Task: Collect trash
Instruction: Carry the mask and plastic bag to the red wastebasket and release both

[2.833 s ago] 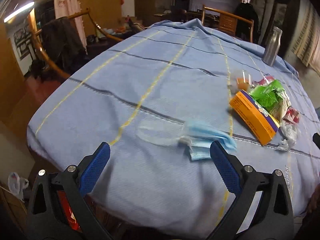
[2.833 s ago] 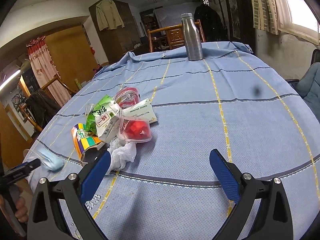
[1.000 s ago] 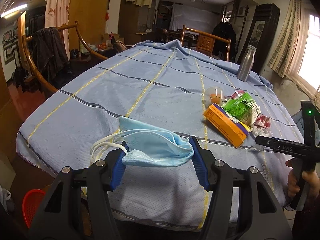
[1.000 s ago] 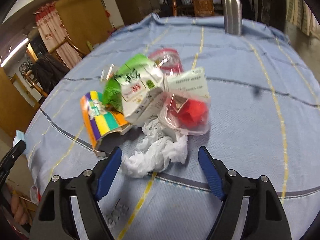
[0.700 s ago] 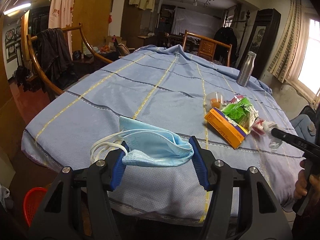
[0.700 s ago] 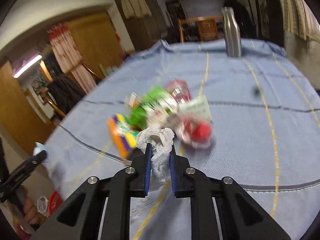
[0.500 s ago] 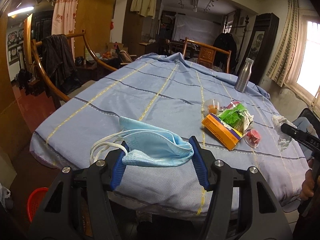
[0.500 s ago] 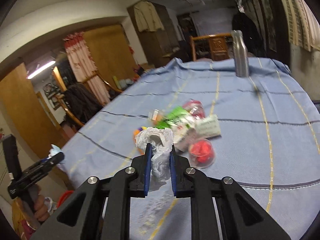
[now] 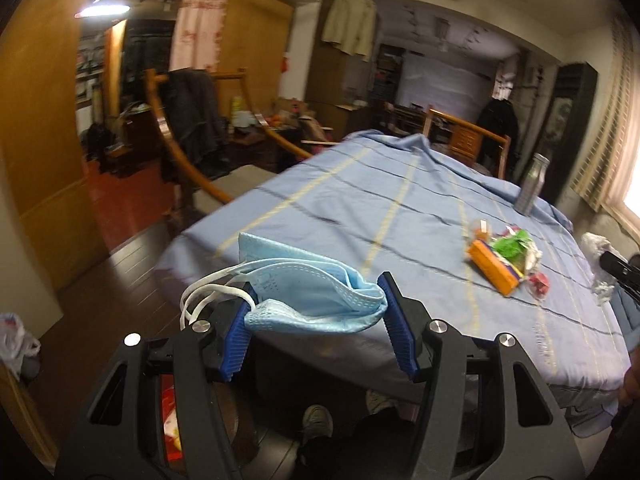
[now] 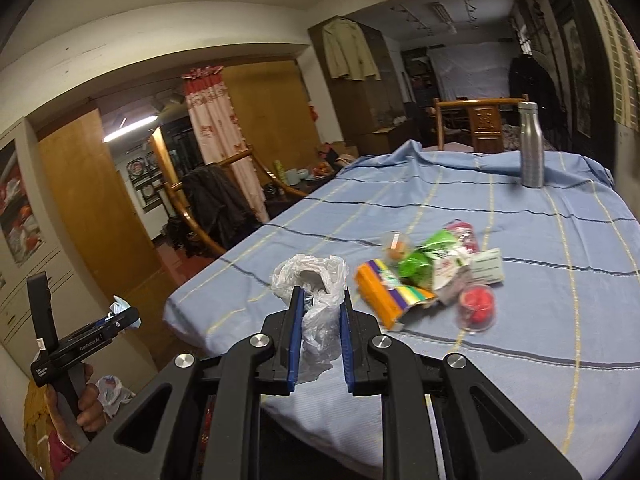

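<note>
The left tool (image 9: 316, 320) is gripping a crumpled blue face mask (image 9: 308, 300) and the right tool (image 10: 320, 320) a white plastic bag (image 10: 316, 292), both off the blue-clothed desk (image 10: 540, 300), where a heap of wrappers (image 10: 432, 276) is waiting.

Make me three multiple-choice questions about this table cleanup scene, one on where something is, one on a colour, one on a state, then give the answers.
1. Where does the metal bottle stand?
A. on the floor
B. at the far end of the table
C. inside the snack pile

2. What colour is the face mask in the left gripper?
A. light blue
B. red
C. black

3. What is the right gripper doing?
A. standing wide open with nothing in it
B. pinching the metal bottle
C. shut on the crumpled plastic bag

Answers:
B, it stands upright on the cloth, far behind the wrappers.
A, pale blue pleats and white ear loops.
C, both fingers squeeze the white bag.
</note>
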Available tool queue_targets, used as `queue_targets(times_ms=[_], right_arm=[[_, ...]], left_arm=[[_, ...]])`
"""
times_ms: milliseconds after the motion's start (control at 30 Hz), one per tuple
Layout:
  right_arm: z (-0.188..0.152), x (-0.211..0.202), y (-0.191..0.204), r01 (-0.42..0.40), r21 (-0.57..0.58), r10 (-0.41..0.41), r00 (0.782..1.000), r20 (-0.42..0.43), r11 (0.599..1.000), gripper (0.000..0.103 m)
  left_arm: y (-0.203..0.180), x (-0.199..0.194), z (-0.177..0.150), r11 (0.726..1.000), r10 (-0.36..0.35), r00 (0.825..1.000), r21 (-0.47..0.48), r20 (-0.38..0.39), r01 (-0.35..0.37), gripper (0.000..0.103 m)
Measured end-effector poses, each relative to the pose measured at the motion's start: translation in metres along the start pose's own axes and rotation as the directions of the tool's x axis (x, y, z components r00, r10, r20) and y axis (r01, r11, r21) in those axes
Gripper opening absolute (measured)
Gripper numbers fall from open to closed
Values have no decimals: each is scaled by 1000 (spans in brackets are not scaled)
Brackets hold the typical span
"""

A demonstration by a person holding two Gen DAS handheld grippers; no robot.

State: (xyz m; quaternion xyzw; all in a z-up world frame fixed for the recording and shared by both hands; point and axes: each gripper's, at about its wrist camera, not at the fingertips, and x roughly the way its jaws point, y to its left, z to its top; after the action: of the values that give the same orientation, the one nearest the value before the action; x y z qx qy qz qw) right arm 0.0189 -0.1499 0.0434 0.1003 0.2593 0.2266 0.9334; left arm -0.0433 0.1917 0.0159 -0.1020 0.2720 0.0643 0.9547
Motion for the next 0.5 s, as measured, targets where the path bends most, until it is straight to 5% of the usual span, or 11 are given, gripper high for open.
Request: queue_targets(times_ms=[300,500], right_arm=[[-7,6,49,-72,-60,71,997,-28,996,18],[-11,21,76,-95,-82,90,994,-62,992,18]], left_arm=[[103,-19,-32,977,131,990,-165,-46,-137,58],[149,3,-58,956,145,981,-238,-129,-173,61]])
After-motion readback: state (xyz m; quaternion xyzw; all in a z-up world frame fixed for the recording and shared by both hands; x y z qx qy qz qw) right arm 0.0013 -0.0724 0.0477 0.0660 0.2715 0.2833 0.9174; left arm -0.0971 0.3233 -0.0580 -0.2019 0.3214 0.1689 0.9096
